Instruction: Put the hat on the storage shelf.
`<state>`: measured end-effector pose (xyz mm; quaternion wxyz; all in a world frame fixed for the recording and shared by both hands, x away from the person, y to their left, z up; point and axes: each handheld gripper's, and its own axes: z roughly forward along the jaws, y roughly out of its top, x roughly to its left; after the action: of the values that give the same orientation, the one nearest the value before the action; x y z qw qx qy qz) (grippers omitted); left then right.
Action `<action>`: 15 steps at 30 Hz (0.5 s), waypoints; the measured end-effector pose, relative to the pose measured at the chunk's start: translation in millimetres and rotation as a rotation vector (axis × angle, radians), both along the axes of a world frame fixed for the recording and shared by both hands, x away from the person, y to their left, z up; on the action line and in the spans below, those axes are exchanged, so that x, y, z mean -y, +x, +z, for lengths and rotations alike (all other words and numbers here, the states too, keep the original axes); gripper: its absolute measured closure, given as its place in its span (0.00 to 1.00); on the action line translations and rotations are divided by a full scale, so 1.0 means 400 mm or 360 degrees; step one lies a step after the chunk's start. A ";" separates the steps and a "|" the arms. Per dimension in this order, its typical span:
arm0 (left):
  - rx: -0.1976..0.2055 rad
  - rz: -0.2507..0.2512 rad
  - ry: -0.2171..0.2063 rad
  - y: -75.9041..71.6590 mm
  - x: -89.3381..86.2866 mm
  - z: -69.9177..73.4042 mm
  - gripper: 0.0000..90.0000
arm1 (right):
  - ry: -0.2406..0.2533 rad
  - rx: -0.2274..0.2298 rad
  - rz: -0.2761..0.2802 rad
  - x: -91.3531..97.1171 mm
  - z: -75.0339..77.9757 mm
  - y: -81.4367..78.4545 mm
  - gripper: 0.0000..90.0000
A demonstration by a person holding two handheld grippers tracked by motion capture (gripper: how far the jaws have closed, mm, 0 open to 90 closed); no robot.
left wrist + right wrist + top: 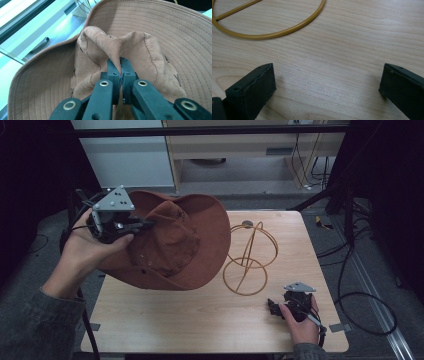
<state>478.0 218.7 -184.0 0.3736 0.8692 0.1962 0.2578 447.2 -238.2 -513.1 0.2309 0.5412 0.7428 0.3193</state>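
At upper left, left hand-held gripper (148, 224) pinching brown hat (175, 242) by a crown fold; right hand-held gripper (327, 87) spread above tabletop (200, 320). Thin fold could slip, dropping hat onto wire stand (250, 260).

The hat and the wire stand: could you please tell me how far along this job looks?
Done: the left tool is shut on a fold of the brown hat's crown and holds it tilted above the table. In hand: carrying it beside the gold wire stand. Left: the stand is bare, so the hat probably goes there. The right tool rests open near the stand's base ring.
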 end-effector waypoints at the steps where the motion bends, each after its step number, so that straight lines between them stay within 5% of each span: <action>1: 0.0001 -0.0003 0.0001 0.001 0.006 0.002 0.98 | 0.0000 0.0001 -0.0002 0.000 0.000 0.000 0.01; 15: 0.0023 -0.0027 0.0024 0.016 0.057 0.027 0.98 | 0.0001 -0.0002 0.0000 0.000 0.000 0.000 0.01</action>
<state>484.4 195.8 -173.4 0.3706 0.8717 0.1842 0.2625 447.1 -238.2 -513.0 0.2304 0.5415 0.7428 0.3192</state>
